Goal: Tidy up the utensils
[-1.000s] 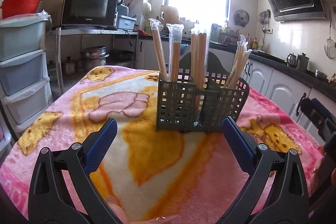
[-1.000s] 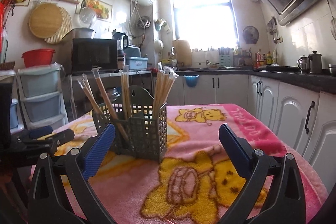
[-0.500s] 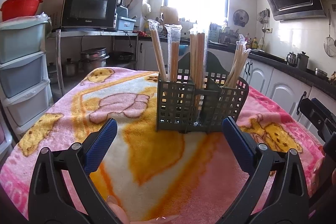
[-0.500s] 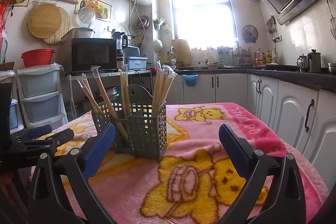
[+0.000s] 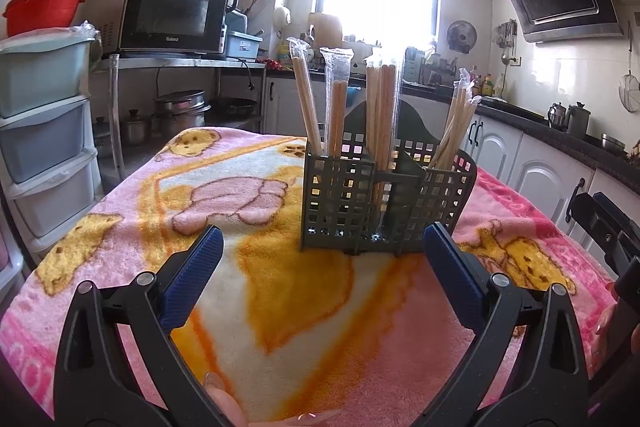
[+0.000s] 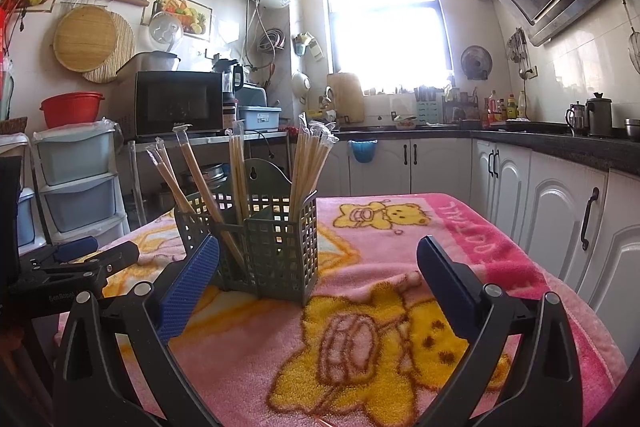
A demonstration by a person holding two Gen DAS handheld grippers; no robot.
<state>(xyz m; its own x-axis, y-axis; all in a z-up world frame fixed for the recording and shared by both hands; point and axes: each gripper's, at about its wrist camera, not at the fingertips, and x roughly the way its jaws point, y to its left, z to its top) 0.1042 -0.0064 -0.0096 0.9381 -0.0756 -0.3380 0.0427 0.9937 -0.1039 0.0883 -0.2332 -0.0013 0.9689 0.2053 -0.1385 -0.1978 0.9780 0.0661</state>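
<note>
A grey-green lattice utensil holder [image 5: 384, 203] stands upright on the pink blanket [image 5: 280, 287]; it also shows in the right wrist view [image 6: 272, 251]. Several plastic-wrapped chopstick bundles [image 5: 382, 115] stand in its compartments, also seen from the right [image 6: 308, 167]. My left gripper [image 5: 323, 255] is open and empty, just short of the holder's front. My right gripper [image 6: 318, 263] is open and empty, to the holder's right side. The left gripper's arm [image 6: 76, 263] shows at the left of the right wrist view.
The blanket-covered table ends close to white cabinets [image 6: 560, 211] on the right. Stacked plastic drawers [image 5: 44, 131] stand to the left. A microwave [image 5: 172, 15] on a metal rack sits behind. The right gripper's body [image 5: 612, 227] shows at the right edge.
Both grippers stay open and empty. The left view has tilted slightly up, so the holder sits a little lower in frame. The right view is almost unchanged.
</note>
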